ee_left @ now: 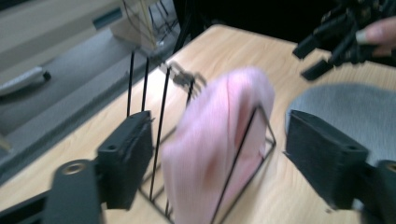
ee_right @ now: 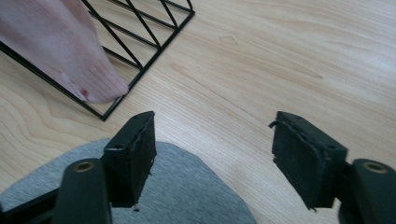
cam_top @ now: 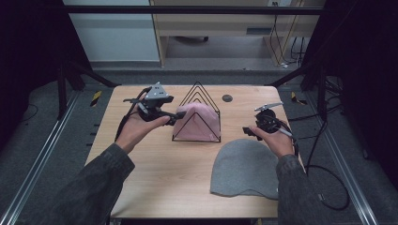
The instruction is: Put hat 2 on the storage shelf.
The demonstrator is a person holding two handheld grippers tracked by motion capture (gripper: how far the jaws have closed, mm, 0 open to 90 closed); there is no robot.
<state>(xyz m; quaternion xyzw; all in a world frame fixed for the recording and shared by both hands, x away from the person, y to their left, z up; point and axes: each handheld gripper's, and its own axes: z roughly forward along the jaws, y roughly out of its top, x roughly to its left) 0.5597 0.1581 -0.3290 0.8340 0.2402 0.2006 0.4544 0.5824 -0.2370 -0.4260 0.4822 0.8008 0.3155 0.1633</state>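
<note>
A pink knitted hat (cam_top: 199,123) sits inside a black wire rack (cam_top: 199,93) at the table's middle. In the left gripper view the pink hat (ee_left: 219,140) stands between the rack's wires (ee_left: 161,121), ahead of my open jaws. My left gripper (cam_top: 177,117) is open at the rack's left side, close to the hat. A grey beanie (cam_top: 244,168) lies flat at the front right. My right gripper (cam_top: 248,131) is open and empty, held above the beanie's far edge (ee_right: 187,191), with the rack's corner (ee_right: 154,46) and the pink hat (ee_right: 70,51) beyond.
The wooden table (cam_top: 155,173) has a small dark disc (cam_top: 227,98) near its far edge. Cables (cam_top: 324,178) trail off the right side. Metal floor rails (cam_top: 42,154) run along both sides, and a cabinet (cam_top: 225,28) stands behind.
</note>
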